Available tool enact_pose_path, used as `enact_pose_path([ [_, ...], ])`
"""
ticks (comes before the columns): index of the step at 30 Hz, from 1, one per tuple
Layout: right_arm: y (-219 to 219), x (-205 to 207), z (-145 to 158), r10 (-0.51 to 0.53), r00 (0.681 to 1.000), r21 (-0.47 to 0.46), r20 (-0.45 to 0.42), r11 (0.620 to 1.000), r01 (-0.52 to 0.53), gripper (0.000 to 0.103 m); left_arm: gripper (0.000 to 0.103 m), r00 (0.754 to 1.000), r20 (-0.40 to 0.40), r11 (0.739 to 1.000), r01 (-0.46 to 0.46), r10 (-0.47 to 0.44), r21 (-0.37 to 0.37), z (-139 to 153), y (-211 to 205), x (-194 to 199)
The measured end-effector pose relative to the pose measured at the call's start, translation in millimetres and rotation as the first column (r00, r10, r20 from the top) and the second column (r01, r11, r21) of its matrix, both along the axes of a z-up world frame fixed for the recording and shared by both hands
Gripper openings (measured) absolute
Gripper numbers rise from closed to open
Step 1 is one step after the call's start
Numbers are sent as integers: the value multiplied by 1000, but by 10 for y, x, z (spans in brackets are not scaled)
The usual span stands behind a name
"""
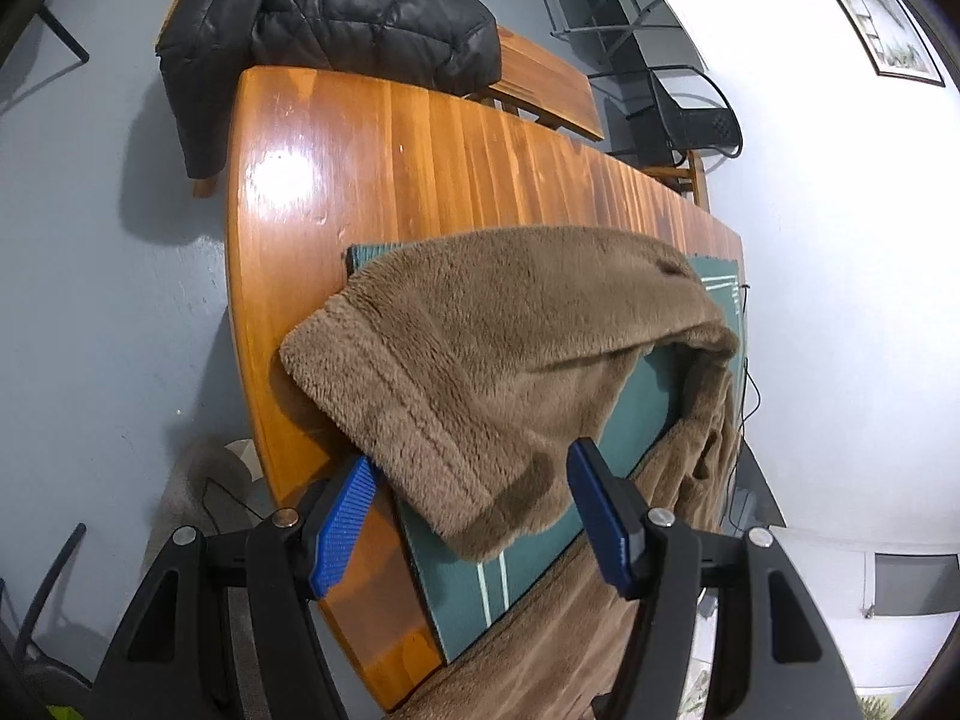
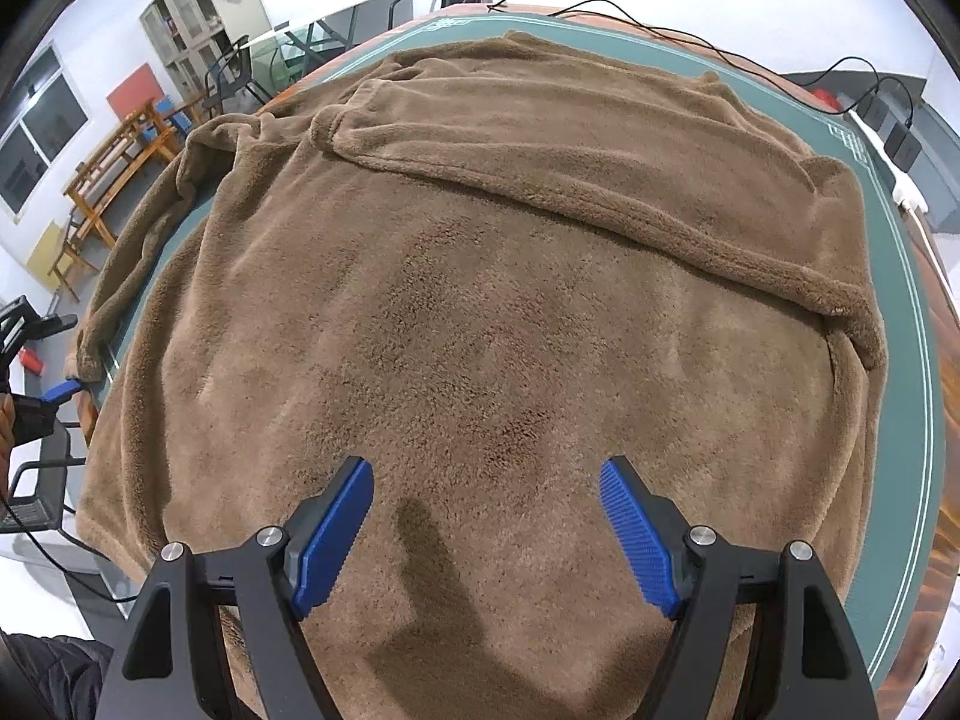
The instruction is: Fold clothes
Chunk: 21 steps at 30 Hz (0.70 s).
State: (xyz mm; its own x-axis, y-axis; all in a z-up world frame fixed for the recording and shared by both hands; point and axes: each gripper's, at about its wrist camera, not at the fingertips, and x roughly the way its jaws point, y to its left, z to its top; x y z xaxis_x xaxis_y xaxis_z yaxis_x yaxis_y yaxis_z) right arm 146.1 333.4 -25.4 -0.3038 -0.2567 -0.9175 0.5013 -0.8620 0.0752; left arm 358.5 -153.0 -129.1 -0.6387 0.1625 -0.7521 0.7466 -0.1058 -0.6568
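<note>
Looking along the left gripper [image 1: 474,516], its two blue pads [image 1: 342,525] stand wide apart with nothing pinched between them. A cuffed sleeve [image 1: 480,372] of the brown fleece garment [image 1: 600,618] lies just ahead of the gap, its ribbed end reaching over the green mat [image 1: 462,588] and a strip of bare wood near the mat's corner. The rest of the garment trails toward the lower right and off the table's near edge. Beyond it the wooden table [image 1: 420,168] is bare and glossy (a bright patch of glare sits near its far left corner). Past the far edge a black padded jacket [image 1: 336,18] is draped over a wooden bench [image 1: 546,90].

From the right gripper [image 2: 486,531], the garment's body [image 2: 480,300] fills nearly the whole view, spread flat on the green mat [image 2: 912,312], whose white border lines show along the right edge. A folded sleeve [image 2: 600,180] lies slanting across the upper part of the body. This gripper's blue pads [image 2: 333,534] are also spread wide, hanging above the fleece and gripping nothing; whether the tips touch the pile cannot be told. At the far left edge, a blue pad of the other gripper [image 2: 60,389] shows beside the garment's corner.
</note>
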Motion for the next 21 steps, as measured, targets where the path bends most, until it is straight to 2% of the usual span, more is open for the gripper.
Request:
enact_pose_path([
  [4,7,-2,-9,-4,1000,-3,5,1000,4,80,68,1000,14,1000,7,-6,-26,25,-34,-50],
  [5,10,0,-11,-4,1000,-3,5,1000,4,80,61,1000,17,999,10,-9,-33,37,-43,-59],
  [6,12,1,-14,-5,1000,-4,5,1000,5,80,39,1000,15,999,18,-18,-42,53,-55,-70],
  [7,14,-2,-17,-5,1000,-4,6,1000,5,80,27,1000,11,998,29,-29,-47,68,-70,-83],
  [9,19,-8,-25,-8,1000,-5,8,1000,8,80,27,999,-4,998,33,-33,-55,124,-113,-92],
  [14,28,-29,-28,-12,1000,-9,9,1000,12,80,26,999,-41,984,15,-23,-180,533,-342,-86],
  [20,47,-102,-19,-21,1000,-6,6,1000,21,80,24,995,-101,934,-52,17,-354,1265,-861,-116],
  [21,53,-122,-17,-25,1000,-10,9,1000,25,80,18,995,-102,920,-53,14,-389,1397,-947,-162],
])
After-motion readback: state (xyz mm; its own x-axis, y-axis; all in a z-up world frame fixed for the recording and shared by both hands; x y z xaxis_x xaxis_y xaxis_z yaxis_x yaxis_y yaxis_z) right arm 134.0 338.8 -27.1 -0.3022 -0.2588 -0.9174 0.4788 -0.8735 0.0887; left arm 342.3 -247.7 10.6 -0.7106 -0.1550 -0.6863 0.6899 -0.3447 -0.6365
